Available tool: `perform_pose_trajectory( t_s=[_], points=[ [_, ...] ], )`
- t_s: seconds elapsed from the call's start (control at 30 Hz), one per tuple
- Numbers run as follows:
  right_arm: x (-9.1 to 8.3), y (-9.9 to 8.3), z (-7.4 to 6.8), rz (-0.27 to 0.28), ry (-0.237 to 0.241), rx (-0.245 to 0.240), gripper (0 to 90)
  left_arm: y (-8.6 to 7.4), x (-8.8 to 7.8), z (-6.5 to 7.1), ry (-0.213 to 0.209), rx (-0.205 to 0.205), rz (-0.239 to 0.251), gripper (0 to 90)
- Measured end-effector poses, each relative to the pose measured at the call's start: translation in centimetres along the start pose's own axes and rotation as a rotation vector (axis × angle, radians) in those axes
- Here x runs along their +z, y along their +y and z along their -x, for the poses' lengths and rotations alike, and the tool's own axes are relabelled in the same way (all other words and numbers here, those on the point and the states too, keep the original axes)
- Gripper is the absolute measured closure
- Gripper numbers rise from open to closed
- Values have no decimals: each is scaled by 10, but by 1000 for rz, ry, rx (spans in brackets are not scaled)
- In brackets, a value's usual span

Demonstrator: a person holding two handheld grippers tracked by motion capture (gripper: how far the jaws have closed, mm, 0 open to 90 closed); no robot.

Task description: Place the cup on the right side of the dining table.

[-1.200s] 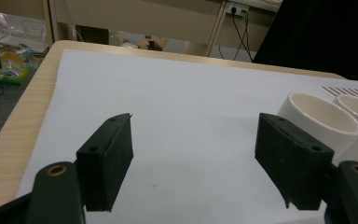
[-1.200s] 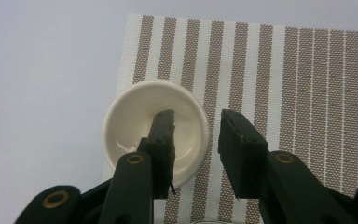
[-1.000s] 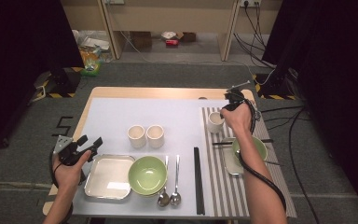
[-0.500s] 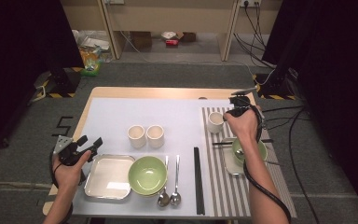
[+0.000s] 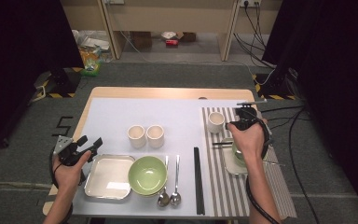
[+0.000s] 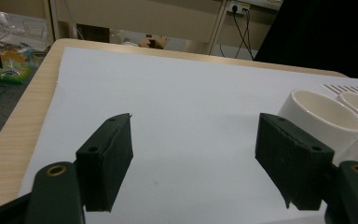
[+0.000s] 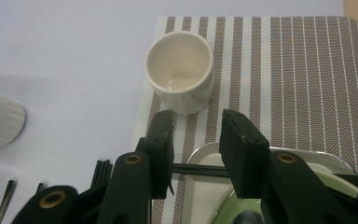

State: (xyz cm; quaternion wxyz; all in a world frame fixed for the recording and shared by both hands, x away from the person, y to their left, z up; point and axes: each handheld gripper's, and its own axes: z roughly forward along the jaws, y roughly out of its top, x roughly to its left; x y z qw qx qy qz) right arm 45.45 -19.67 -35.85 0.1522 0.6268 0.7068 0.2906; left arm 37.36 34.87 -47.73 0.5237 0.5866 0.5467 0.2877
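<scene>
A white ribbed cup stands upright on the striped mat at the right. My right gripper hovers just right of it, open, with nothing between its jaws. In the right gripper view the cup sits ahead of the gripper, clear of both pads. Below it, black chopsticks lie across a silver tray that holds a green bowl. At the table's left edge my left gripper rests open and empty.
Two more white cups stand mid-table. Near the front lie a silver tray, a green bowl, two spoons and a chopstick pair. The wooden table edge runs along the left.
My right gripper has drawn back from the cup, to the right and toward the person, while the cup stays on the mat. The left hand has kept still.
</scene>
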Motion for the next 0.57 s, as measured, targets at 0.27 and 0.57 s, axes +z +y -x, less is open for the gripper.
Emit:
perform_pose_trajectory(
  t_s=[0.27, 0.57],
  points=[
    [-19, -26, -5, 72, -23, -25, 619, 0, -1, -1, 4, 0, 1, 265],
    [-29, -36, -8, 72, -19, -34, 606, 1, 1, -1, 7, 3, -4, 264]
  ],
)
